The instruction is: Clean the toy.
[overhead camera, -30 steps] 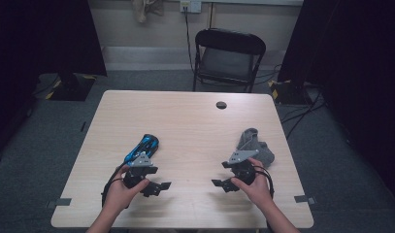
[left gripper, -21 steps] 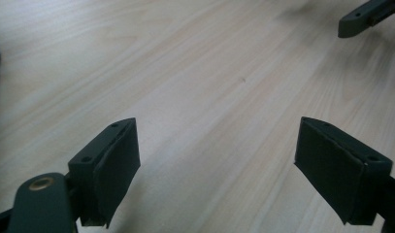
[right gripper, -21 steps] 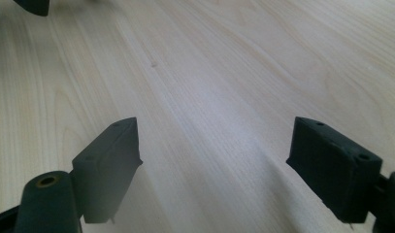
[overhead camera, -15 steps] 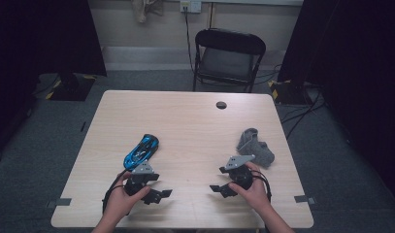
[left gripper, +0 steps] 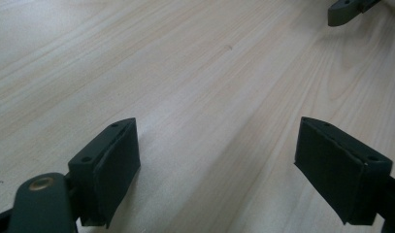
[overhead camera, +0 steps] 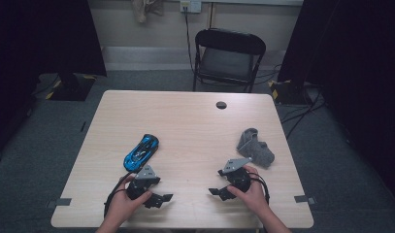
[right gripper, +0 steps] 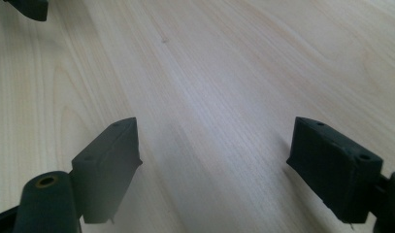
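Both grippers, left (overhead camera: 158,198) and right (overhead camera: 217,191), jaws wide apart over bare table (overhead camera: 195,131), car (overhead camera: 141,151) and cloth (overhead camera: 255,147) behind them.

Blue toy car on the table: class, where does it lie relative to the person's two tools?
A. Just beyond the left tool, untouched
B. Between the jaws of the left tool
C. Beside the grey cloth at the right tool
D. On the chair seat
A: the high view shows the blue toy car lying on the table just beyond the left tool, whose jaws stand open on bare wood.
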{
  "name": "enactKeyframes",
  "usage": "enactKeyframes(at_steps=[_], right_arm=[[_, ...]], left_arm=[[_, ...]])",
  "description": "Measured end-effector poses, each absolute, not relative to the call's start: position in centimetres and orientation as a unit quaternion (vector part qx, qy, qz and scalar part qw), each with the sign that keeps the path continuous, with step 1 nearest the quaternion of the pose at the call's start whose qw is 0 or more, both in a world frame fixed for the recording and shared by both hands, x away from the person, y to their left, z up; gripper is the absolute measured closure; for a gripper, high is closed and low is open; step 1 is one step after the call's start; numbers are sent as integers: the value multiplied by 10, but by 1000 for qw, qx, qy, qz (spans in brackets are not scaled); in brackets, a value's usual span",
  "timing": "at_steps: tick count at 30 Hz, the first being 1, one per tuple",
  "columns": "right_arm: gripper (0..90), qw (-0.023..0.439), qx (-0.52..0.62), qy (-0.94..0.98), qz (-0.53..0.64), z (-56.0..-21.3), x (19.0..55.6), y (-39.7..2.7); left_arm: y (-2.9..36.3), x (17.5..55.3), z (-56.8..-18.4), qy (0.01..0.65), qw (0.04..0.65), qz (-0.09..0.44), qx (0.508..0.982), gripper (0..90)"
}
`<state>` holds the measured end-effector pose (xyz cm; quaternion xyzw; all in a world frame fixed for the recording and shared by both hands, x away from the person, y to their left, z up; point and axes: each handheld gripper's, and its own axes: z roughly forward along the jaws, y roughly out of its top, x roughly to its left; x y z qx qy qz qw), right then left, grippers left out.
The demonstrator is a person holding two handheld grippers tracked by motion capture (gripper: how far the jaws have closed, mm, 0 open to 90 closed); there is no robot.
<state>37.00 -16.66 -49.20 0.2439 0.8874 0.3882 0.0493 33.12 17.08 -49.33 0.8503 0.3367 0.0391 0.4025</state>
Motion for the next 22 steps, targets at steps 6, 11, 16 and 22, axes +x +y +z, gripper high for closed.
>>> enactKeyframes(at_steps=[6,11,16,22], right_arm=[[176,56,238,890,386,-496,368,-167],[174,68,232,887,393,-498,367,-167],[159,90,218,890,391,-501,364,-165],[157,89,217,890,391,-501,364,-166]], left_arm=[[170,329,-495,318,398,56,859,158],[168,328,-495,301,390,71,867,153],[167,326,-497,294,392,78,869,150],[167,325,-498,277,388,91,875,146]])
